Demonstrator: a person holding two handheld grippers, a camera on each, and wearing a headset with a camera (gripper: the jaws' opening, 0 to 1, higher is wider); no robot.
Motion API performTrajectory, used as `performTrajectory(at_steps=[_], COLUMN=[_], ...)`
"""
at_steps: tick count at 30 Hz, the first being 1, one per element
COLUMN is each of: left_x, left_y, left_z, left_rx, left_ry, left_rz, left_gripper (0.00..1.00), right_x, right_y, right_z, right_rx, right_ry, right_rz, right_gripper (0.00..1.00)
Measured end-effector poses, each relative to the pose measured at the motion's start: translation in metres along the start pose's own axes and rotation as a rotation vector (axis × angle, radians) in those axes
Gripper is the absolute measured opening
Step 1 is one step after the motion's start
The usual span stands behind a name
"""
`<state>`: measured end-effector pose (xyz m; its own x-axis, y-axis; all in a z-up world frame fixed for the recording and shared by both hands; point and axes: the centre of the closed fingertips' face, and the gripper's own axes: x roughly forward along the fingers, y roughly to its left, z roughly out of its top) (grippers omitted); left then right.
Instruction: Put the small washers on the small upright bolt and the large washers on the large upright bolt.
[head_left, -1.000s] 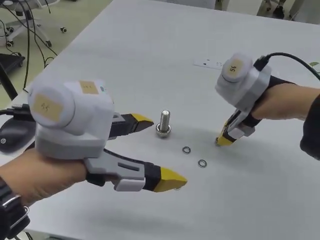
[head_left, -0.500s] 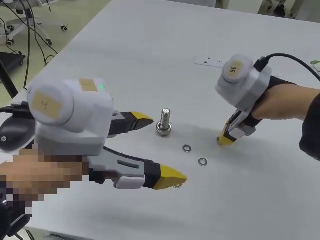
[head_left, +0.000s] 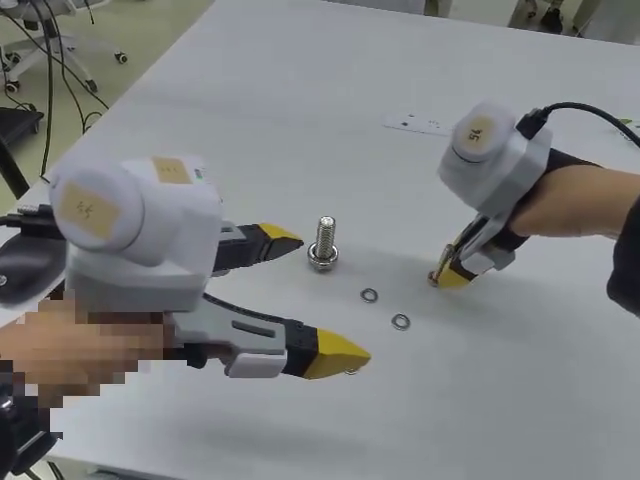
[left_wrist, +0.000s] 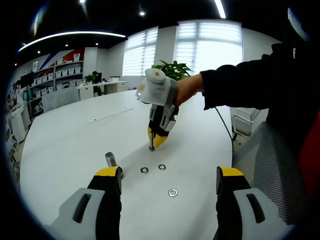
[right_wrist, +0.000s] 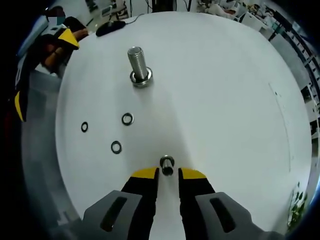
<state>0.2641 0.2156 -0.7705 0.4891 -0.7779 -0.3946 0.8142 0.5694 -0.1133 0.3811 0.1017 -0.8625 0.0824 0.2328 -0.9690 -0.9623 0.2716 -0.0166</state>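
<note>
White bench, office behind. Basically nothing's changed from a second ago: the right tool is still pinched on the small bolt, upright on the bench. The left tool hangs wide open, and three washers lie loose near the large bolt.

Left gripper: white-grey housing, tan square label, black arms, yellow tips. Right gripper: same white, black and yellow scheme. Table: plain pale grey, unpatterned. Large bolt and small bolt: bright silver metal. Washers: darker silver-grey rings. Sleeve: black. Cable: black.
</note>
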Motion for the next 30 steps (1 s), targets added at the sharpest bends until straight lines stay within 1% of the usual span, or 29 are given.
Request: performTrajectory(at_steps=[3, 5, 11, 19, 24, 30], left_x=[0.001, 0.001, 0.001, 0.000, 0.000, 0.000], left_y=[0.000, 0.000, -0.001, -0.002, -0.003, -0.004], left_z=[0.000, 0.000, -0.001, -0.001, -0.002, -0.002], left_rx=[0.000, 0.001, 0.003, 0.005, 0.007, 0.010], left_ry=[0.000, 0.002, 0.001, 0.000, 0.002, 0.002], left_rz=[-0.002, -0.003, -0.005, -0.005, -0.008, -0.010], left_gripper=[0.77, 0.77, 0.77, 0.77, 0.77, 0.77], right_x=[-0.005, -0.009, -0.016, -0.018, -0.019, -0.016], right_y=[-0.002, 0.000, 0.011, 0.020, 0.036, 0.054], right_z=[-0.002, -0.004, -0.004, -0.005, -0.004, 0.004], right_rx=[0.001, 0.002, -0.005, -0.017, -0.027, -0.052], right_ry=[-0.008, -0.012, -0.028, -0.038, -0.042, -0.053], right_rz=[-0.010, -0.015, -0.023, -0.022, -0.013, 0.006], right_gripper=[0.17, 0.17, 0.17, 0.17, 0.17, 0.17])
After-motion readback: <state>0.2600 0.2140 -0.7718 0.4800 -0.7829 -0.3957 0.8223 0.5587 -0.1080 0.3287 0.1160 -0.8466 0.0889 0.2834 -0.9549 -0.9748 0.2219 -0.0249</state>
